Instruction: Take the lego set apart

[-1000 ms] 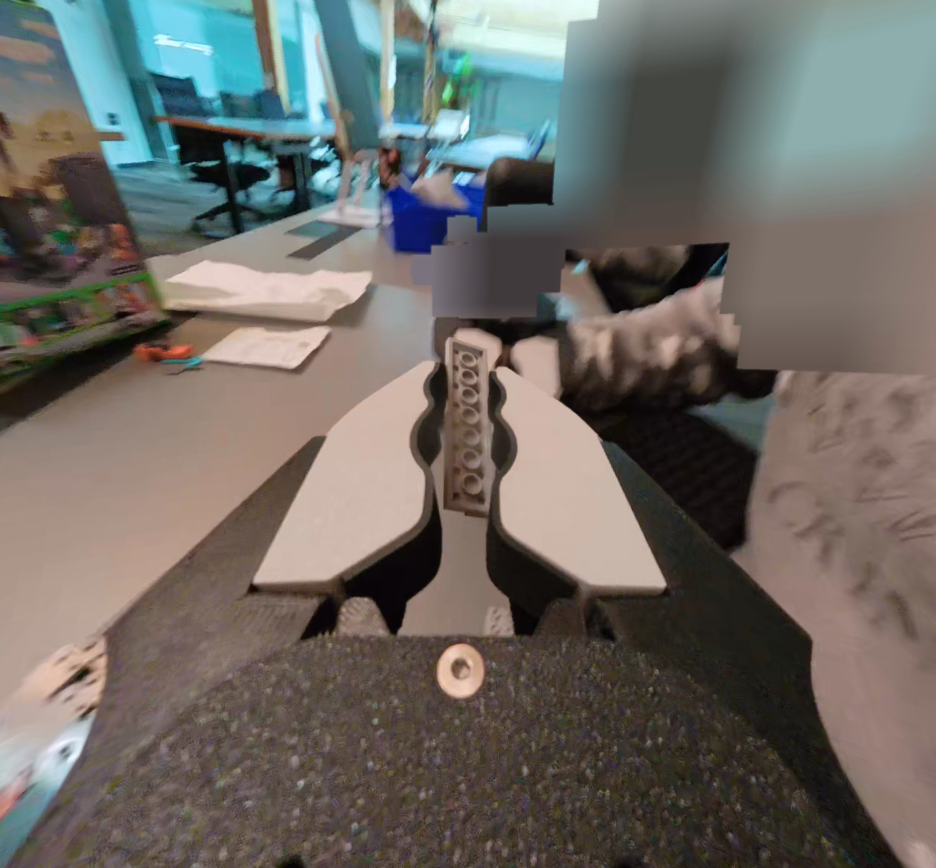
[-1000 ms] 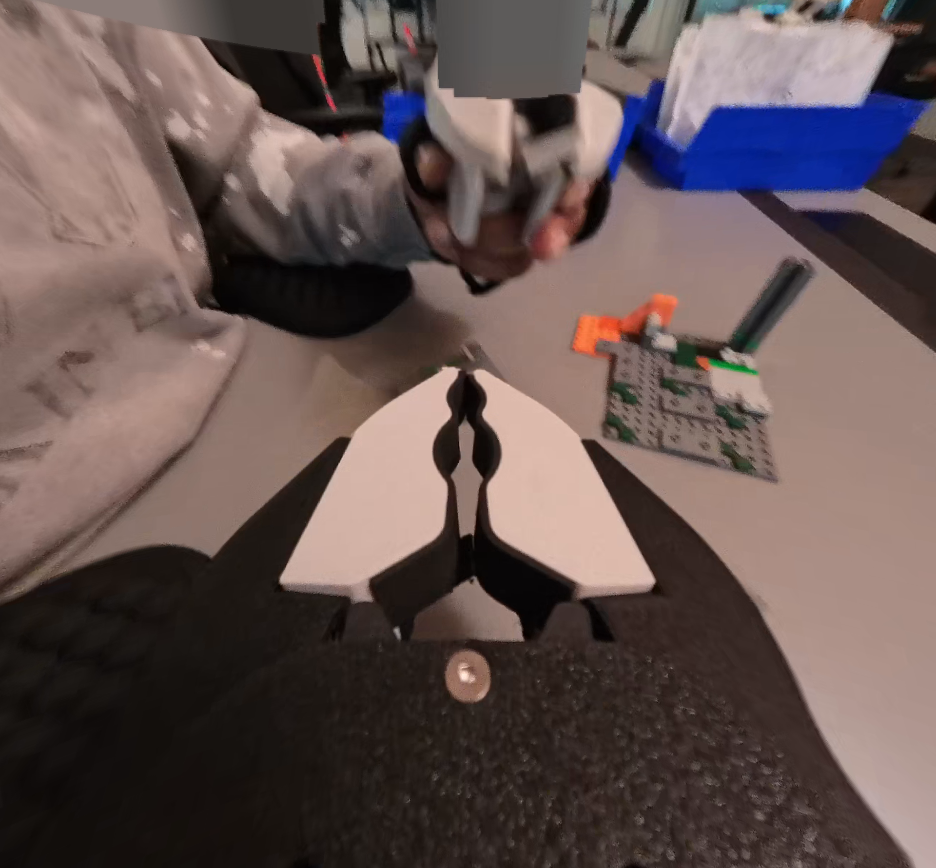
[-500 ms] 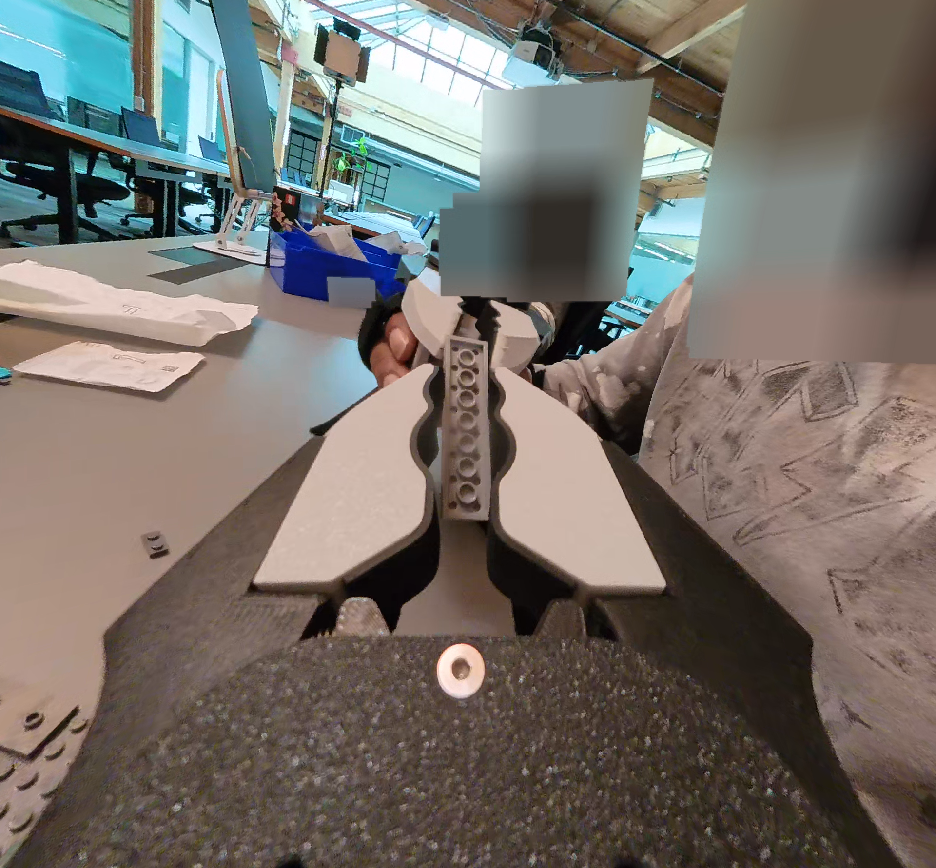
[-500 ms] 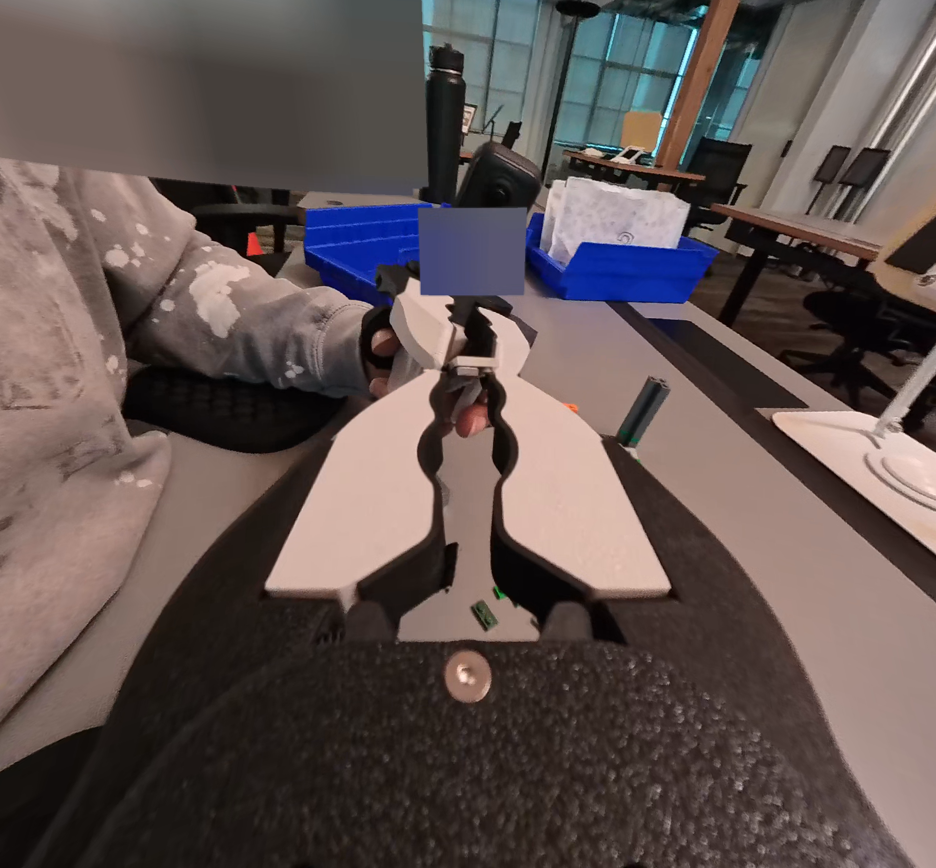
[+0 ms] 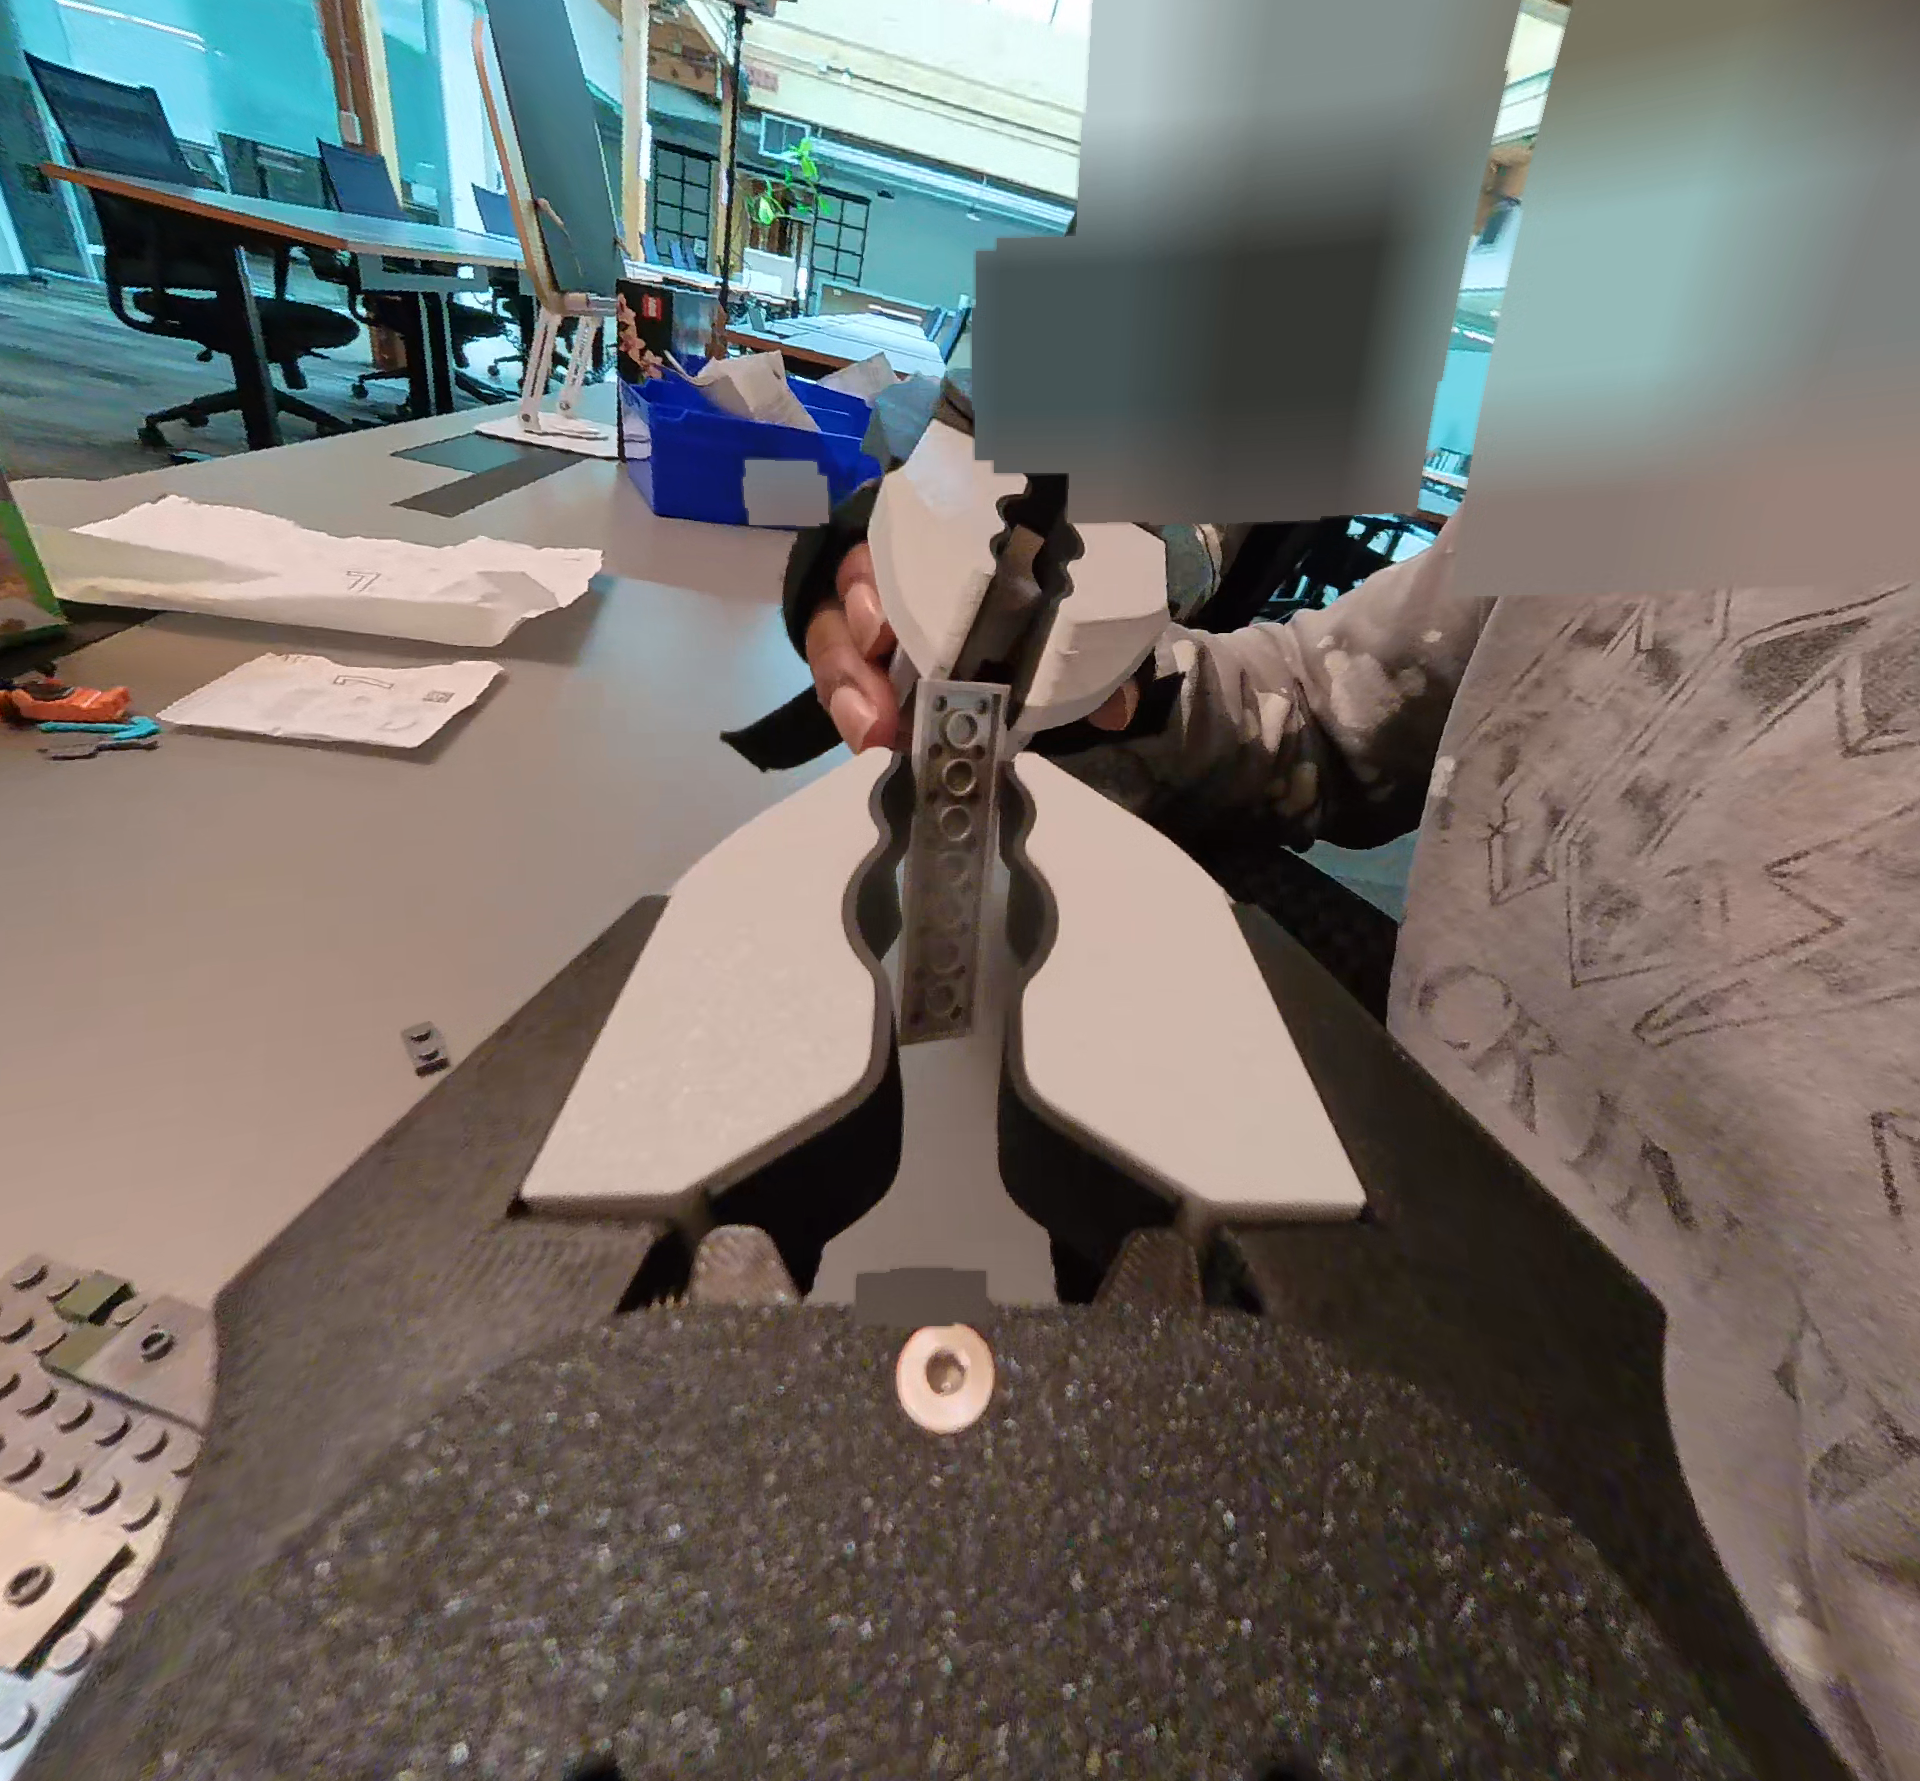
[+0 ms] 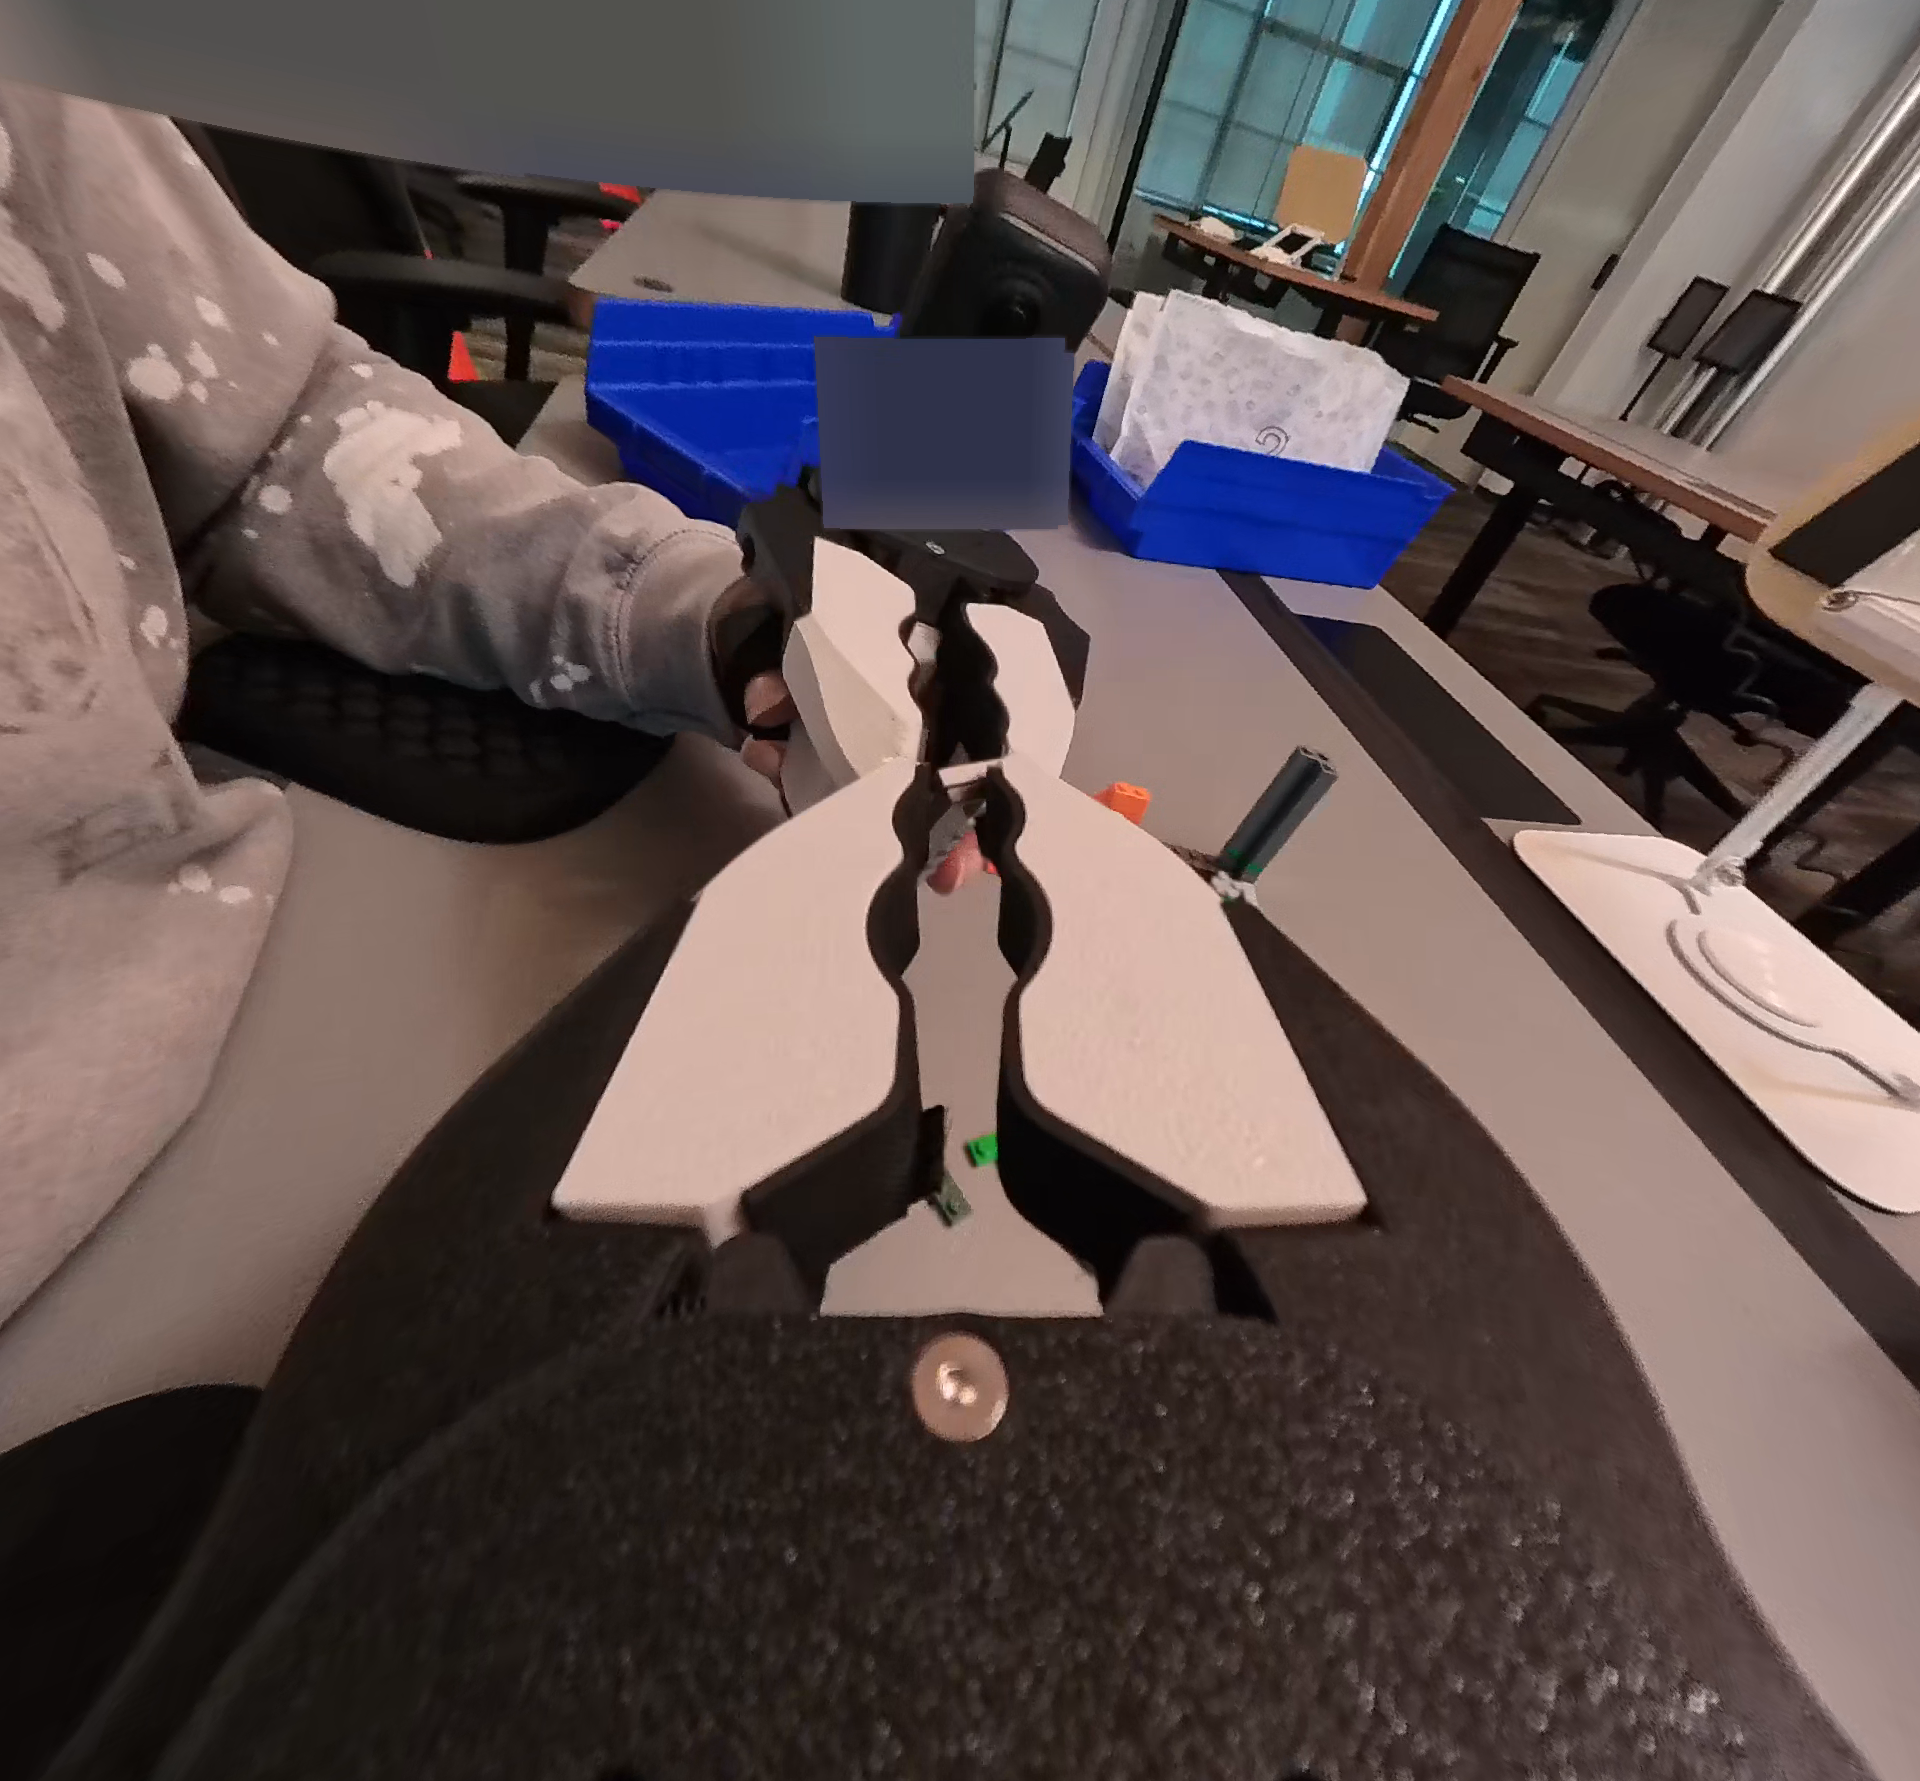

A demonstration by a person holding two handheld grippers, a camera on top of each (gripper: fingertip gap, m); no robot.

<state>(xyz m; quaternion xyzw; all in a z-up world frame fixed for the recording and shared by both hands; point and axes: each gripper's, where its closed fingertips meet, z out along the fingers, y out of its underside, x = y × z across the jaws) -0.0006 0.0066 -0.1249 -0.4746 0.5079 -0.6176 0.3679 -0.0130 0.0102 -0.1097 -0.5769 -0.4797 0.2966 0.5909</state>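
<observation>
A long grey lego plate (image 5: 948,884) is held lengthwise between the fingers of my left gripper (image 5: 948,796), above the table. My right gripper (image 5: 1023,609) faces it head-on, and its tips close around the plate's far end. In the right wrist view my right gripper (image 6: 958,775) has the plate's pale end (image 6: 961,781) between its tips, with the left gripper (image 6: 935,682) straight behind. A studded grey baseplate (image 5: 73,1419) lies at the lower left. A dark grey lego column (image 6: 1276,812) and an orange piece (image 6: 1127,799) stand on the table to the right.
Grey table (image 5: 312,900) with white paper bags (image 5: 312,578), a small dark piece (image 5: 424,1045), orange and teal pieces (image 5: 62,701) and a blue bin (image 5: 727,464). More blue bins (image 6: 1247,505), a white stand base (image 6: 1714,983), a green piece (image 6: 980,1149). A person's grey sleeve (image 6: 416,526) lies at left. The grippers are tip to tip, or close to it. The dark grey lego column (image 6: 1276,812) is about equally far from each gripper, around 25 cm.
Both grippers rose from the table and turned to face each other. The right gripper went from shut and empty to opening and closing on the plate's far end. The left kept its hold.
</observation>
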